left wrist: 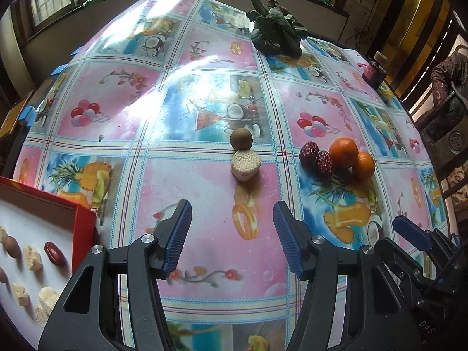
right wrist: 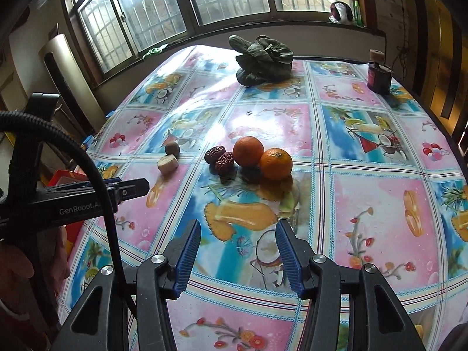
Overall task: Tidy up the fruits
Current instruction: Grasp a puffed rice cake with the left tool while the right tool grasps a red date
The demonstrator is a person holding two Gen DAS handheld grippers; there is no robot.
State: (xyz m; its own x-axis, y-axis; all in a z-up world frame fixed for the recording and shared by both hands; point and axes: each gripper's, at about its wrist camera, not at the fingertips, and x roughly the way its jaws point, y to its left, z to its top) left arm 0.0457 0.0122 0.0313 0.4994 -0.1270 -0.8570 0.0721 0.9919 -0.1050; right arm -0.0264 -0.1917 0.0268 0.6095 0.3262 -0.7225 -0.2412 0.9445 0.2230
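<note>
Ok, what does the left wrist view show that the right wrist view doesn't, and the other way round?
Only the left wrist view shows inside the red box: its white floor holds a red date, brown round fruits and pale chunks.

Only the right wrist view shows the left gripper side-on with its black cable; of the box it shows just a red edge.

Both show two oranges, two loose dates, the brown round fruit touching the pale chunk, and the leafy greens on the patterned tablecloth. Each view's own jaws stand open and empty.

cut off: red tray point(left wrist: 84, 219) at 8 o'clock, left view | contents partly out of frame | pale chunks point(left wrist: 32, 259), possibly dried fruit
</note>
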